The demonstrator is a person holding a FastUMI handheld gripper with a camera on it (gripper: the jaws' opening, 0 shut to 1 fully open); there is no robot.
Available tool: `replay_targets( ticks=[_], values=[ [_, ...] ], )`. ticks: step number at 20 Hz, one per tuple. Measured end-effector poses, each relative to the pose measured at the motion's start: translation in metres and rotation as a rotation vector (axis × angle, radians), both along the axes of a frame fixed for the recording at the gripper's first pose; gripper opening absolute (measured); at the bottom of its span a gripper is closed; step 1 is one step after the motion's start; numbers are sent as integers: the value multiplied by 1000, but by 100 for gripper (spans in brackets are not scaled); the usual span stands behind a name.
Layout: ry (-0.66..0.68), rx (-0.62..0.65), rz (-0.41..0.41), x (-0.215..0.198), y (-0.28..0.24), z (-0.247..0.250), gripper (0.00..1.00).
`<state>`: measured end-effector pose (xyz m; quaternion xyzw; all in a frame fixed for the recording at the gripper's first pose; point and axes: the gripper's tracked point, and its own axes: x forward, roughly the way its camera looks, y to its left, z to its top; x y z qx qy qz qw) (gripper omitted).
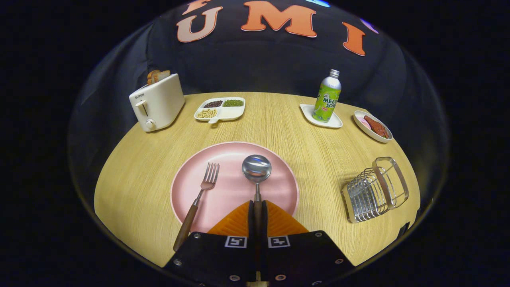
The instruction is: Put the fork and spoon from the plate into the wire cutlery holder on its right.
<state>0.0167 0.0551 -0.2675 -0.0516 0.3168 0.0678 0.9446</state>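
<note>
Spoon, stiff and judged light, was clamped by its slim wooden handle between the closed gripper fingers.

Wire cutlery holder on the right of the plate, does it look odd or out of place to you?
Yes. The wire cutlery holder appears tipped over on its side on the table, its opening not facing up. Meanwhile the gripper is shut on the spoon, and the fork lies on the pink plate.
</note>
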Motion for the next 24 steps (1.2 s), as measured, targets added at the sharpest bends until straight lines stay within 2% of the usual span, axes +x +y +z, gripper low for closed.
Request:
replay_targets(
  ticks=[8,16,19,24],
  values=[
    [-6,-40,55,-7,-32,55,5],
    [37,-39,-28,-15,-105,99,5],
    [67,-55,-65,-20,-138,103,5],
    [119,-105,-81,-31,-176,107,5]
  ],
)
